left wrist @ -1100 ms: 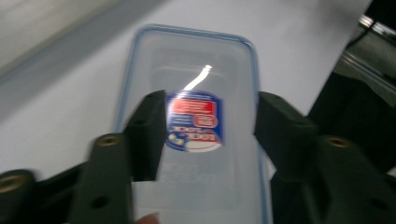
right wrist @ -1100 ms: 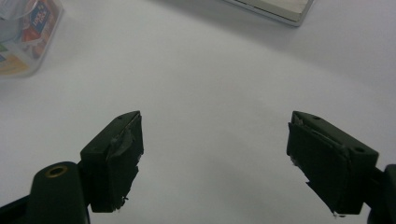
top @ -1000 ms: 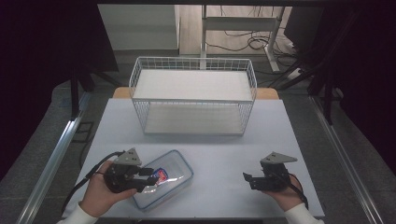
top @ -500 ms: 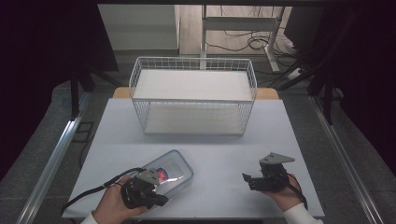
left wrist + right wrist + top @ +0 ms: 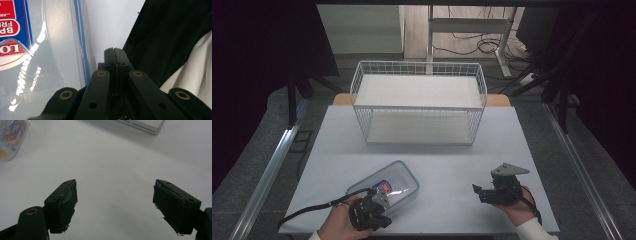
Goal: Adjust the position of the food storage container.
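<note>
High view: container [image 5: 388, 187] at 7 o'clock, basket [image 5: 419, 107] unfilled; left gripper [image 5: 371, 214] pressed together, right gripper [image 5: 493, 191] spread; nothing moved yet.

That clear plastic container [image 5: 388, 186] by the left gripper [image 5: 115, 53] is looking glossy; table [image 5: 452, 160] is looking matt white.

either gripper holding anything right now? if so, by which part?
Nothing held. The left gripper has its jaws shut together on nothing, beside the clear plastic container. The right gripper is open over bare table.
</note>
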### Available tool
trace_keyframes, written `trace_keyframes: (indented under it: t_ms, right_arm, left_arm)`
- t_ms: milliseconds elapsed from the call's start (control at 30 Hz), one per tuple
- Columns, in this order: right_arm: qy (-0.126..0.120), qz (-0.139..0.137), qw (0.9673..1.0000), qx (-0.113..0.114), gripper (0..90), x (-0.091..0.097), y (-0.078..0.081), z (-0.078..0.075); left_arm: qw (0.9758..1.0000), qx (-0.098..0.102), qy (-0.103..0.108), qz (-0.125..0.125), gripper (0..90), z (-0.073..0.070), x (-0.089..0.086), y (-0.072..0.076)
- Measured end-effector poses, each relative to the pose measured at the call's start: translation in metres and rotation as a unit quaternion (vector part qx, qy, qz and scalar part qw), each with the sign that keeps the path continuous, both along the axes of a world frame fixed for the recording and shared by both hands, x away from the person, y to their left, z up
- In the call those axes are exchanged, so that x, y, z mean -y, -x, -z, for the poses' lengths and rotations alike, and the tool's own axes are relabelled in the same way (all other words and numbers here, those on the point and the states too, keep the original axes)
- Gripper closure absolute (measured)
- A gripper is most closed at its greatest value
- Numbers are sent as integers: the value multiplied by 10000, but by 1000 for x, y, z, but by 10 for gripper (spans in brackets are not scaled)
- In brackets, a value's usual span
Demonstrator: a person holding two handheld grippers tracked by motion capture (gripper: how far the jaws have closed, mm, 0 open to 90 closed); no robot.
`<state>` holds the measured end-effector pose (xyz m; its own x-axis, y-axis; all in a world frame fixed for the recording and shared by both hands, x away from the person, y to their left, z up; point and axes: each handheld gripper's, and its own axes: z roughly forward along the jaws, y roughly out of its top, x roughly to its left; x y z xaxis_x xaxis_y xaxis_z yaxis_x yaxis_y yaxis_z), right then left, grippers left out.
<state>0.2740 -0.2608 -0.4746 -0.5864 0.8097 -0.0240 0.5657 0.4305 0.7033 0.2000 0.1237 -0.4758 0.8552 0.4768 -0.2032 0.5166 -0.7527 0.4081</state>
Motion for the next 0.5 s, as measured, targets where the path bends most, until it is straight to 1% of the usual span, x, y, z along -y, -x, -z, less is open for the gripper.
trace_keyframes:
  t_ms: [67,100,133,333,500]
  right_arm:
    - [10,4,10000,7,199,0,0,0]
    - [8,6,10000,15,199,0,0,0]
    - [11,7,10000,16,199,0,0,0]
    - [27,-5,10000,16,199,0,0,0]
    - [47,-12,10000,-17,199,0,0,1]
  left_arm:
    - [10000,6,-7,-5,900,0,0,0]
    - [9999,32,-81,58,900,-1,-1,-1]
    - [9999,68,-132,56,900,-1,-2,-1]
    - [9987,289,-409,-124,900,0,-9,-5]
    - [9962,486,-653,-295,900,-1,-15,-9]
